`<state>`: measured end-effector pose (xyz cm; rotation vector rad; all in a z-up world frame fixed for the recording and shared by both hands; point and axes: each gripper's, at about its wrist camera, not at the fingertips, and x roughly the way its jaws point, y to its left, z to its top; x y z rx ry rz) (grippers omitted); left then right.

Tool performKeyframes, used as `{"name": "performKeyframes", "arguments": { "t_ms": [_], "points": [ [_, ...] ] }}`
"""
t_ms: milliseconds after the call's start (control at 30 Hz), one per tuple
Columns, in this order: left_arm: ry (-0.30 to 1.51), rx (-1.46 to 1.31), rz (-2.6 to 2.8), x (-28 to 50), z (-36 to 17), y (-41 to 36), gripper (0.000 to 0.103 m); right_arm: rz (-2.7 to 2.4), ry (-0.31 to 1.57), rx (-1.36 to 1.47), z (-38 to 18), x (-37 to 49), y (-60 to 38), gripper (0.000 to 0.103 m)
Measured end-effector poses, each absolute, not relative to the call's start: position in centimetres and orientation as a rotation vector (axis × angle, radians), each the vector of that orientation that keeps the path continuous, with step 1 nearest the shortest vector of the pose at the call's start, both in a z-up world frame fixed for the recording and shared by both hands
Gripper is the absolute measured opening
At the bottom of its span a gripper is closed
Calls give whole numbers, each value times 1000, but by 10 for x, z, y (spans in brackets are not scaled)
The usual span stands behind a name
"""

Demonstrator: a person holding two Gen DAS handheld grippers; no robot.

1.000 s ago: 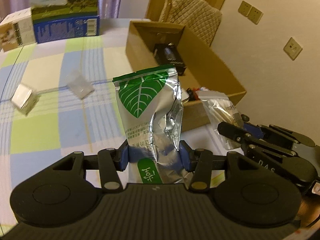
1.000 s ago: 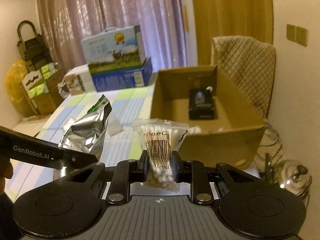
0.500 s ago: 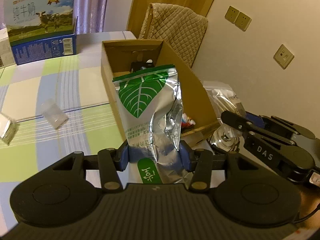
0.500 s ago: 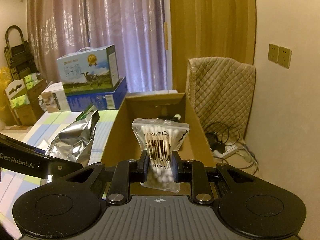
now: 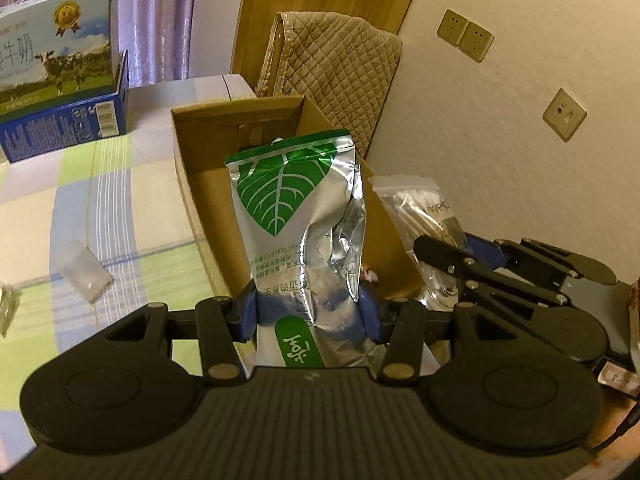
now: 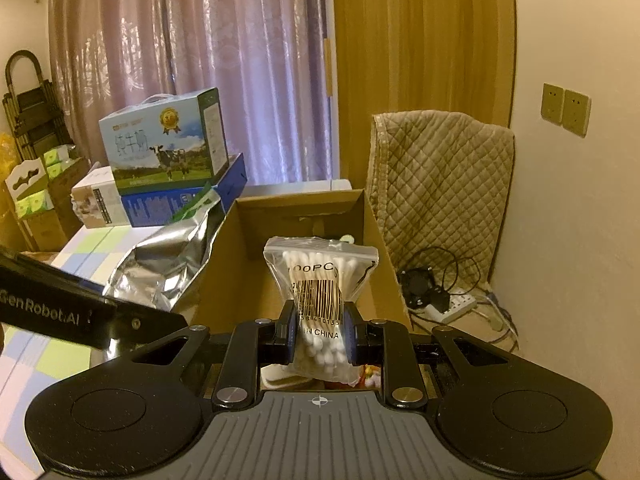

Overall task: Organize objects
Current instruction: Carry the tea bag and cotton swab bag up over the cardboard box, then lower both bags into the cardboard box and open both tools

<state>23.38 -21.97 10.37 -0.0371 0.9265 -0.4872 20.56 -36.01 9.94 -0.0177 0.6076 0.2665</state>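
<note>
Both grippers are up over the cardboard box (image 5: 208,184), each pointing forward along its open length. The left gripper (image 5: 308,314) has its fingers clamped on the lower part of a silver pouch (image 5: 296,220) with a green leaf print. The pouch stands upright, long axis running 6 to 12 o'clock, sealed top edge at 12, over the box's near end. At 3 o'clock in that view sits the right gripper (image 6: 320,334), fingers pinched tight on a clear bag of cotton swabs (image 6: 320,280), squeezed in at its waist. That bag also stands tall, zip edge at 12 o'clock, over the box. On the checked tabletop (image 5: 120,200), a small clear packet (image 5: 82,268) lies at 9 o'clock, apart from the box.
</note>
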Motion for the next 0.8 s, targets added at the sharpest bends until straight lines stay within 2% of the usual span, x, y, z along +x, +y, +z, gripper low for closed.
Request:
{"name": "performKeyframes", "arguments": {
  "t_ms": [533,667,800],
  "points": [
    [914,-30,-445,303,112,-234,46,244,629,36,102,260,-383,20],
    [906,-49,-440,309,107,-239,56,240,640,48,97,262,-384,20],
    [892,-18,-413,306,104,-237,56,239,651,54,93,260,-386,20]
  ]
}}
